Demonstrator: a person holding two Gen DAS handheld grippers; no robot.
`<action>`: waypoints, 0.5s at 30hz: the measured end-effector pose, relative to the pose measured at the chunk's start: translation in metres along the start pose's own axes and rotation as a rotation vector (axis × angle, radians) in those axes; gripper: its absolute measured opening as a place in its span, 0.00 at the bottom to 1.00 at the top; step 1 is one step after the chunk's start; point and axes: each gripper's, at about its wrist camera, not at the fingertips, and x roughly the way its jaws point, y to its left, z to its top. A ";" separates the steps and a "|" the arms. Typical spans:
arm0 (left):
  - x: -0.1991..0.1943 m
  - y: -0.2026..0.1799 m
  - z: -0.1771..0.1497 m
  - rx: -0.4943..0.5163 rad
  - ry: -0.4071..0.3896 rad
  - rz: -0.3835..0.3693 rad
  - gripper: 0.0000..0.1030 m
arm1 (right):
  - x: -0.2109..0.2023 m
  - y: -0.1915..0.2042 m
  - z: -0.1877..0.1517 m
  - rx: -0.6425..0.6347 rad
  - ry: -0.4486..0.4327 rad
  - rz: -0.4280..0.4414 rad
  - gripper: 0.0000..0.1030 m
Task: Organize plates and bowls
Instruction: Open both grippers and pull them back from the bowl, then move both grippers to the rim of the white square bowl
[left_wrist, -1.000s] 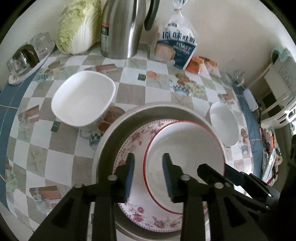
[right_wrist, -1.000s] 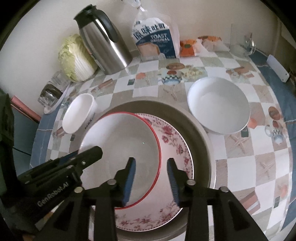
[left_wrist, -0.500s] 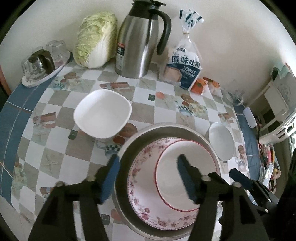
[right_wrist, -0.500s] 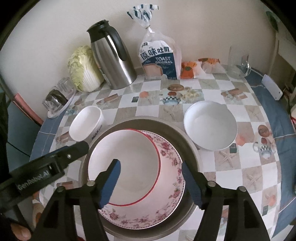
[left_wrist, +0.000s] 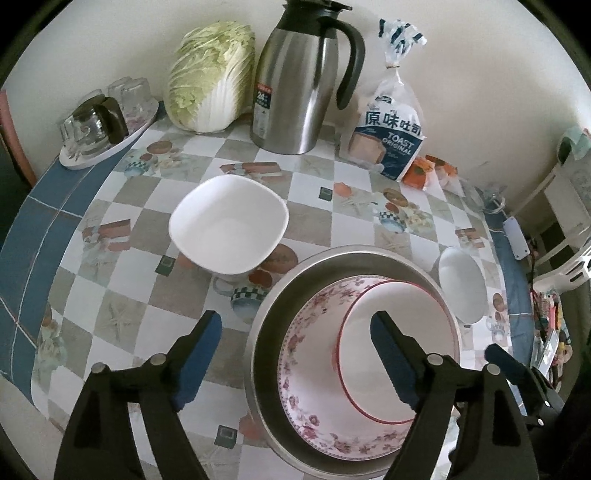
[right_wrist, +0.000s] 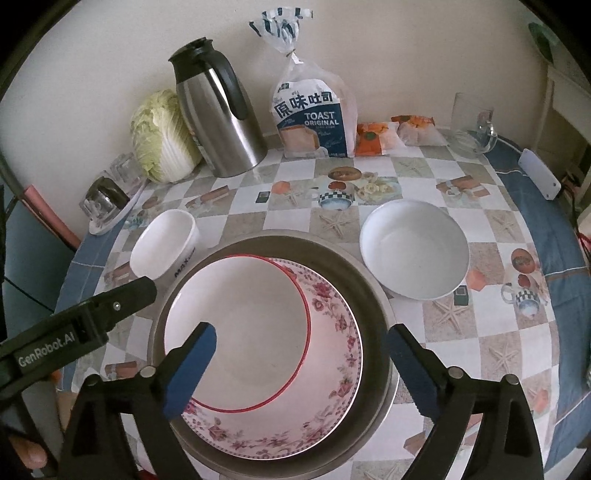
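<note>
I am hovering both tools over the stack with nothing gripped: the left tool (left_wrist: 295, 354) and the right tool (right_wrist: 301, 363) have just been opening, and both are standing spread wide with no pad pressing on anything. The red-rimmed plate (right_wrist: 236, 328) is lying on the flowered plate (right_wrist: 332, 373), and both are sitting inside the metal basin (right_wrist: 373, 295) at the near edge of the worktop (right_wrist: 480, 354). I am judging that this plate is placed and I am between steps. Two pieces are waiting outside the basin: the square white bowl (left_wrist: 229, 225) just beside it on the left and the round white bowl (right_wrist: 413, 247) near it on the right. Next I am expecting to swing one tool over a bowl rim, straddle the wall, and pinch. Reading the writing: the bread bag (right_wrist: 312, 118) says "TOAST ORIGINAL" under Chinese characters, the steel jug (left_wrist: 295, 85) is carrying a sticker with "24", the square bowl's side shows "MAX", and the left tool's arm reads "GenRobot.AI".
</note>
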 end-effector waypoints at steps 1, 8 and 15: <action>0.000 0.001 0.000 -0.003 0.001 0.004 0.81 | 0.001 0.000 0.000 -0.001 0.002 -0.001 0.99; -0.001 0.014 0.002 -0.051 -0.016 0.040 0.83 | 0.000 0.002 -0.001 -0.007 -0.008 -0.001 1.00; -0.008 0.044 0.006 -0.111 -0.049 0.110 0.94 | -0.001 0.011 -0.001 -0.033 -0.015 0.007 1.00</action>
